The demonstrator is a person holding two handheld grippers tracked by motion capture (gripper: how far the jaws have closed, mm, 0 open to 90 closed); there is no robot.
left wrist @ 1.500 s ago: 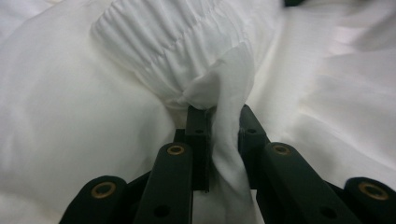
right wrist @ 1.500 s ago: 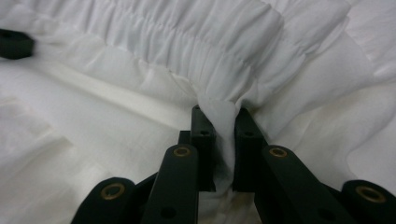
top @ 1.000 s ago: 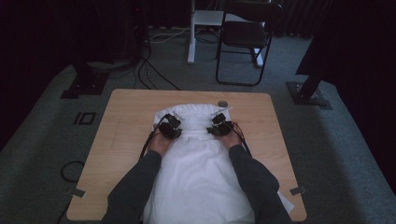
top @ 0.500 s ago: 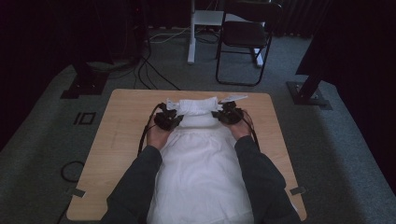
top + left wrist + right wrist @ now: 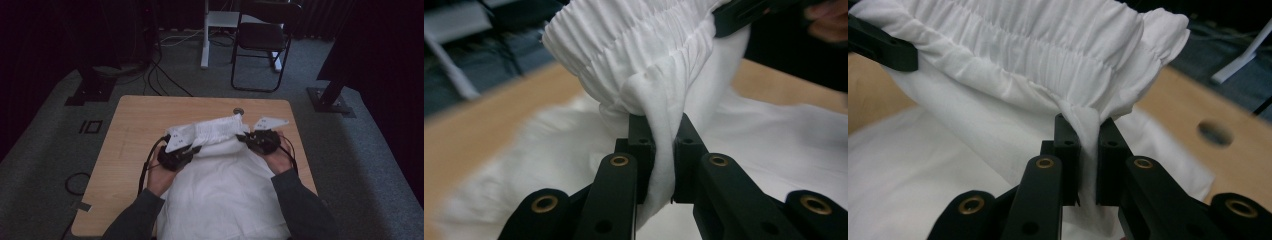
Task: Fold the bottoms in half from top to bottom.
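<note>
On the near half of the wooden table (image 5: 130,125), a white garment (image 5: 220,195) with a gathered elastic waistband (image 5: 210,131) lies spread toward the person. At that waistband's left end the left gripper (image 5: 192,149) has its jaws pinched on a fold of the cloth, and at the right end the right gripper (image 5: 248,137) is clamped on it likewise. The band hangs stretched between them, raised off the table, while the rest of the cloth trails down toward the near edge.

I judge the grasp and lift done; folding the waistband over or laying it flat appears left to do.

The garment's near end is cut off by the picture's lower edge, so whether it is shorts or a skirt cannot be told. Beyond the waistband a small round hole (image 5: 238,111) marks the tabletop, and farther off stands a dark folding chair (image 5: 260,42), dim in the gloom.
</note>
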